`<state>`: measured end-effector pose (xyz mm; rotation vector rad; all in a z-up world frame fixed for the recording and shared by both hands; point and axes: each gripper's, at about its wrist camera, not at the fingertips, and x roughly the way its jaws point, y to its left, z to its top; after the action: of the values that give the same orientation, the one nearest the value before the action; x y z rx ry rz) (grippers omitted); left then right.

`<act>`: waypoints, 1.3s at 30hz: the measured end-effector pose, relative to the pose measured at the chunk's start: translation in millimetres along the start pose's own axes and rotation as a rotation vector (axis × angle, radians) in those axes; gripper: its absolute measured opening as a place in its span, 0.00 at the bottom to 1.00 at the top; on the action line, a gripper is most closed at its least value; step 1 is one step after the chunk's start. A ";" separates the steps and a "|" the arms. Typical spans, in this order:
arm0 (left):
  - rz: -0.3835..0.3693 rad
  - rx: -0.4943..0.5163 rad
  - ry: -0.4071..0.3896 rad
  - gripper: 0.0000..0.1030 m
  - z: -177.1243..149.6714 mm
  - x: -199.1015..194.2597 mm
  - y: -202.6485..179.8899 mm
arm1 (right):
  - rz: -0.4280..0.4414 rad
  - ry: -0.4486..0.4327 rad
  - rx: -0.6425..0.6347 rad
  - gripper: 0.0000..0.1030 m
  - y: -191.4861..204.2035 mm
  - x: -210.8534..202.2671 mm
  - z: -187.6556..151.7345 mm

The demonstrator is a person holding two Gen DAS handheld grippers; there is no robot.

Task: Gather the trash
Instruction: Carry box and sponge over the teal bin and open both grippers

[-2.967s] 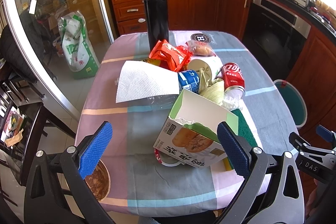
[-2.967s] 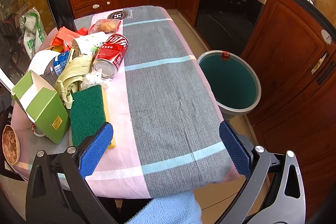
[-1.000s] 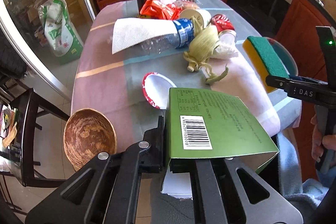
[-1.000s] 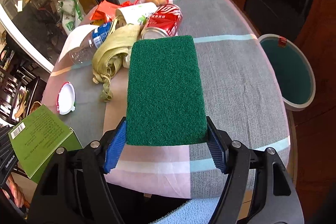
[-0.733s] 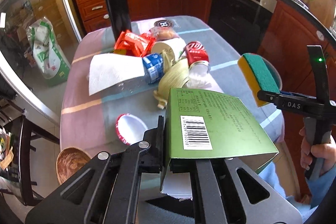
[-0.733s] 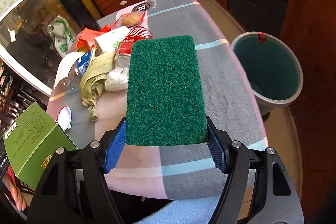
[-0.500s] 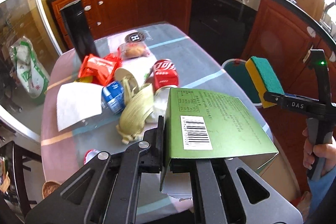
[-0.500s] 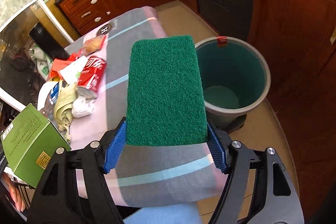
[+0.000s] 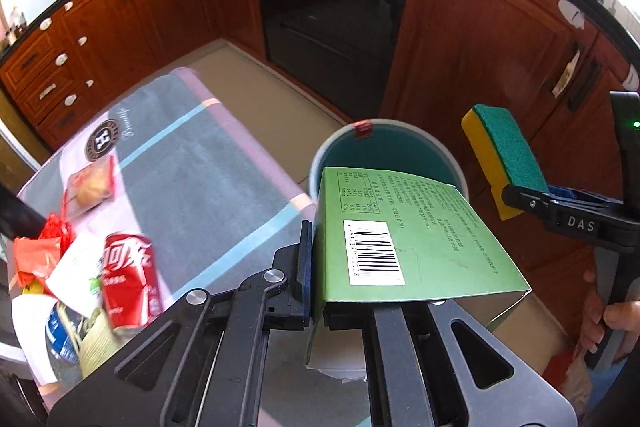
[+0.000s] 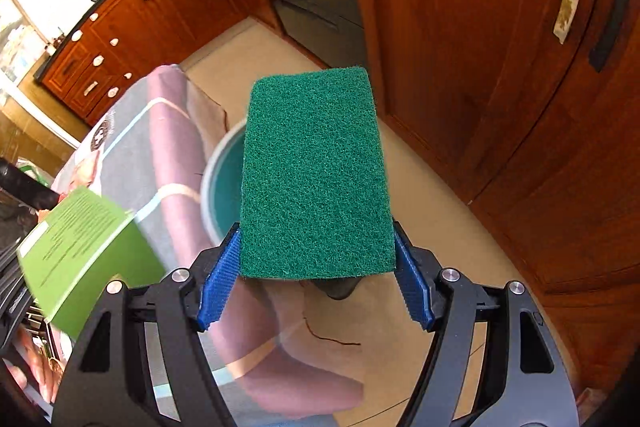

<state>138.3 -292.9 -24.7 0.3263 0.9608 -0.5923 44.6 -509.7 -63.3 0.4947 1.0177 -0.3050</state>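
Note:
My left gripper (image 9: 316, 275) is shut on the wall of a green cardboard box (image 9: 404, 239), which hangs in front of the teal trash bin (image 9: 384, 143) on the floor. The box also shows at the left of the right wrist view (image 10: 80, 247). My right gripper (image 10: 316, 279) is shut on a green and yellow sponge (image 10: 316, 175), its blue pads (image 10: 218, 287) pressing both sides. The sponge covers most of the bin (image 10: 222, 183) behind it. From the left wrist view the sponge (image 9: 504, 159) is held up to the right of the bin.
The table (image 9: 192, 163) with its striped cloth lies left of the bin. On it sit a red can (image 9: 128, 279), orange wrapper (image 9: 36, 255), wrapped bun (image 9: 90, 185) and paper. Wooden cabinets (image 10: 500, 67) and an oven (image 9: 332, 11) stand close behind the bin.
Both grippers have swung right, off the table and toward the bin, each keeping hold of its load. The bin is now right in front of the box and the sponge.

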 end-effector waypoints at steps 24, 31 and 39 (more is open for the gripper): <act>-0.035 0.059 0.147 0.76 26.7 103.2 -31.1 | -0.031 0.097 0.006 0.66 0.2 65.5 48.8; -0.023 0.040 0.113 0.95 18.2 82.6 -19.0 | 0.001 0.154 -0.004 0.80 16.3 81.3 42.9; -0.031 0.024 0.118 0.96 9.8 71.4 -9.9 | -0.046 0.164 0.003 0.85 23.1 81.5 35.6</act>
<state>169.8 -329.1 -79.4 0.3714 1.0740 -0.6189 121.9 -510.2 -112.9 0.5056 1.1893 -0.3101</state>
